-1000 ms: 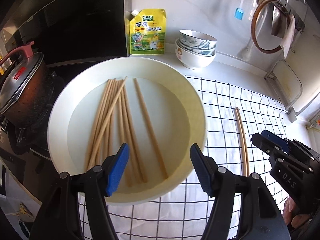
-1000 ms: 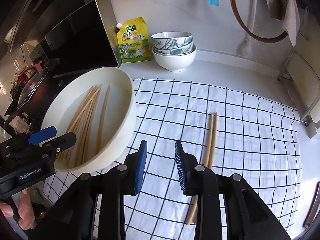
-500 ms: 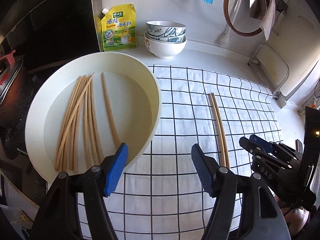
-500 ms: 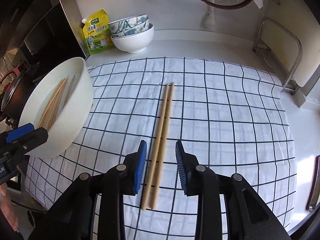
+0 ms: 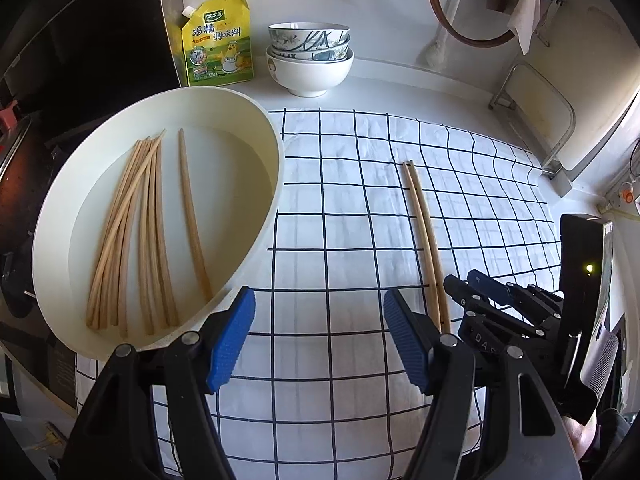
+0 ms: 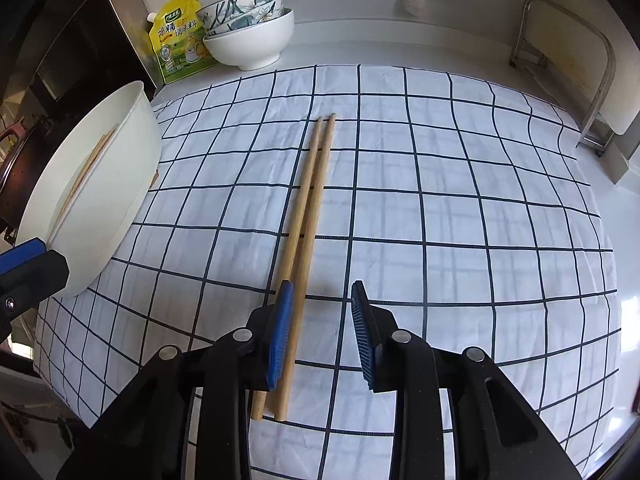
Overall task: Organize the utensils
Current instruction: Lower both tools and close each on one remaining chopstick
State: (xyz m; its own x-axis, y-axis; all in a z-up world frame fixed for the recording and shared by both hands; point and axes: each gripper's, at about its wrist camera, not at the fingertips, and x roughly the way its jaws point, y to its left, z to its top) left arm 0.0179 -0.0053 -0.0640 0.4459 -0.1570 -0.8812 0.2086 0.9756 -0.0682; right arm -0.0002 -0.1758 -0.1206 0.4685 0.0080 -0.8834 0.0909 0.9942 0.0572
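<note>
A pair of wooden chopsticks point(image 6: 310, 216) lies side by side on the checked cloth point(image 6: 440, 208). My right gripper point(image 6: 320, 330) hangs low over their near ends, open. Its left pad covers part of the pair, and neither pad presses on them. A white basin point(image 5: 276, 168) on the left holds several more chopsticks point(image 5: 152, 232). My left gripper point(image 5: 320, 336) stands open over the cloth, between the basin and the pair of chopsticks point(image 5: 424, 232), with nothing in it. The right gripper point(image 5: 464, 280) shows beside the pair's near end.
Stacked bowls point(image 5: 310, 56) and a yellow seasoning pouch point(image 5: 218, 40) stand at the back by the wall. A dark pot point(image 5: 16, 168) sits left of the basin. A metal rack point(image 6: 568, 60) stands at the back right. The left gripper point(image 6: 24, 264) is beside the basin point(image 6: 120, 184).
My left gripper has moved right, from over the basin to over the cloth. My right gripper has come down and over to the pair of chopsticks, which now lies at its left pad.
</note>
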